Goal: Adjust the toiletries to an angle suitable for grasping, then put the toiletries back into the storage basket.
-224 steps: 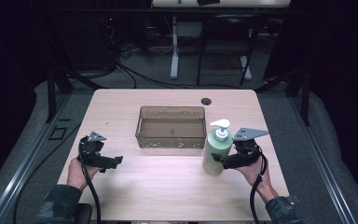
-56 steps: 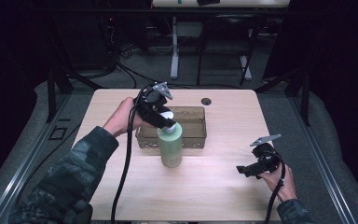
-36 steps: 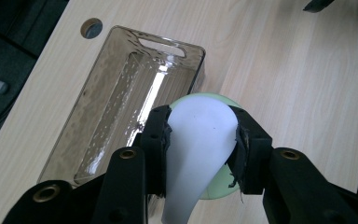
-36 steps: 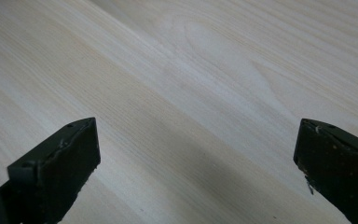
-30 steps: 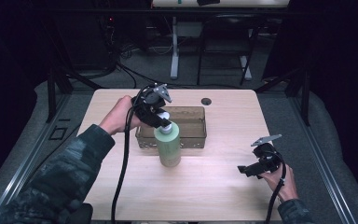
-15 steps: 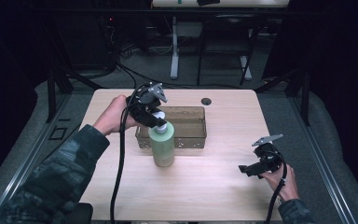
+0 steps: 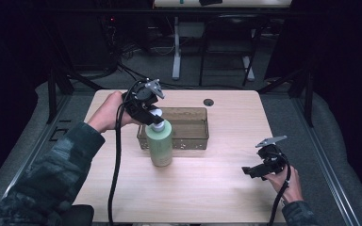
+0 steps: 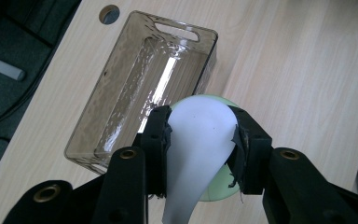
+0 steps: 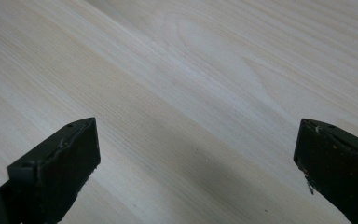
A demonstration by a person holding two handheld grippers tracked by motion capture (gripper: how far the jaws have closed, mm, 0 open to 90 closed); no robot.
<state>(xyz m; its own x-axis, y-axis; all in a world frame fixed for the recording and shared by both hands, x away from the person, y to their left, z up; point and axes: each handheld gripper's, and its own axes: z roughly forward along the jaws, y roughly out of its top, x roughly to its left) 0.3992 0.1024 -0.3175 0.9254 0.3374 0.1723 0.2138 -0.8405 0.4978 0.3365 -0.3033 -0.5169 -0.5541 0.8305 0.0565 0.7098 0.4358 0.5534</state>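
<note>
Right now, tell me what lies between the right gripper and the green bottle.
Nothing: in the high view only bare table separates the right gripper from the green bottle, which the left gripper clamps.

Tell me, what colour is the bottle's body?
Pale green, with a white pump top. The bottle shows best in the high view.
</note>
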